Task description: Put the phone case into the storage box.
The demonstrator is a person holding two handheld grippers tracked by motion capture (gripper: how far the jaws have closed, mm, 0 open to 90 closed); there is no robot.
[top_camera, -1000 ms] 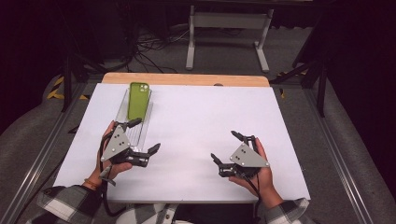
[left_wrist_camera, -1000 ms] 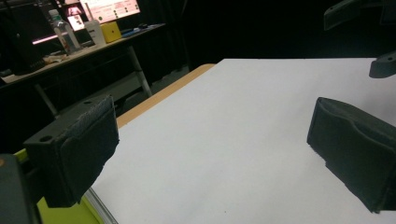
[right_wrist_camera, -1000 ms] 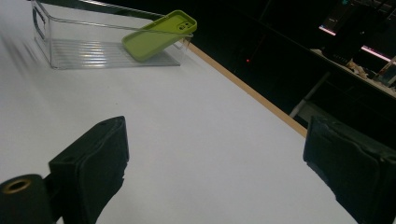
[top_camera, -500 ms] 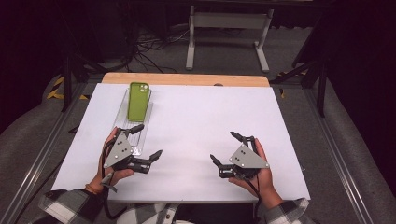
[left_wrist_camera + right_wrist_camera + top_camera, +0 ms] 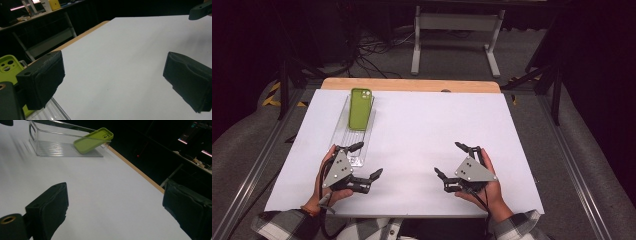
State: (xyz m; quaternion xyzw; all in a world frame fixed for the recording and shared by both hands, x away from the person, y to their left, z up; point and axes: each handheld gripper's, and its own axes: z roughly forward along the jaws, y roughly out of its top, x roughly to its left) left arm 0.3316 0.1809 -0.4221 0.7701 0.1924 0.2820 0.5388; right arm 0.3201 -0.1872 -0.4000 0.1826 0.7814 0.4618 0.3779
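On the white table (image 5: 422, 150), a green phone (image 5: 360, 108) lies tilted in a clear tray (image 5: 353, 137). Both the left gripper (image 5: 362, 162) and right gripper (image 5: 451, 162) sit released and empty near the front edge, so any handling looks either finished or unstarted.

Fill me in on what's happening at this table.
A person holds a gripper in each hand over a white table. The left gripper and the right gripper are both open and hold nothing. A green phone lies tilted in a clear tray at the far left, its camera end propped on the tray's far rim. The left gripper is beside the tray's near end; neither touches the phone.
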